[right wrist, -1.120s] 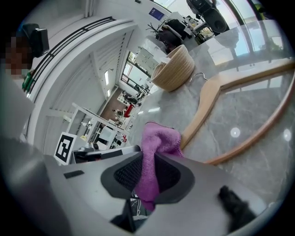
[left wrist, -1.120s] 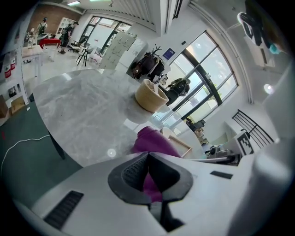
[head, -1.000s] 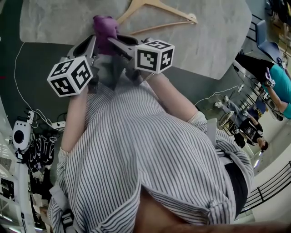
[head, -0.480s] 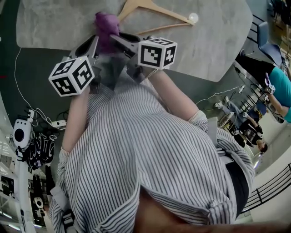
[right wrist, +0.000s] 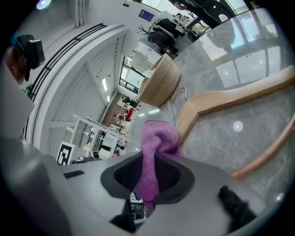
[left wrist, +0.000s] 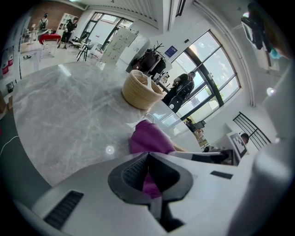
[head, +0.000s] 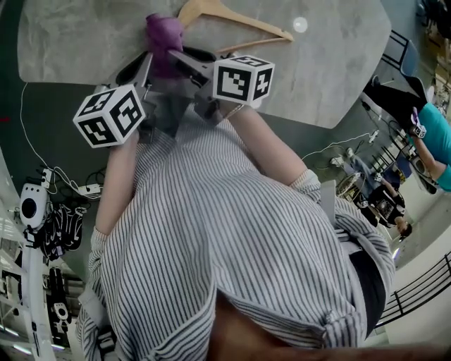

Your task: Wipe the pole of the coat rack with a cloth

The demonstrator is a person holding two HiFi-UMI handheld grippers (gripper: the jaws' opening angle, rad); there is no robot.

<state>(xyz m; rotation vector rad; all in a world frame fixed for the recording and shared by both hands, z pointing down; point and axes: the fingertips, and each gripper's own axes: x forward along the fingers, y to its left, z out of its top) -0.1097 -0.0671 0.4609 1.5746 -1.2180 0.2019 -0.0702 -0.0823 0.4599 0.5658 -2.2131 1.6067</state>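
A purple cloth (head: 163, 34) is bunched over the near edge of the grey marble table (head: 338, 63). Both grippers pinch it from opposite sides. My left gripper (head: 149, 62) is shut on the cloth (left wrist: 148, 138), and purple shows between its pads. My right gripper (head: 176, 59) is shut on the cloth (right wrist: 156, 138), which stands up as a fold between the pads. No coat rack pole shows in any view.
A wooden hanger (head: 232, 20) lies on the table just past the cloth, and the right gripper view shows the hanger (right wrist: 230, 99) close ahead. A wicker basket (left wrist: 140, 90) stands farther along the table. People stand at the right (head: 430, 134). Cables lie on the floor at the left (head: 42, 176).
Both grippers stay shut on the cloth and have crept slightly toward the table. The hanger has shifted left and up in the head view.
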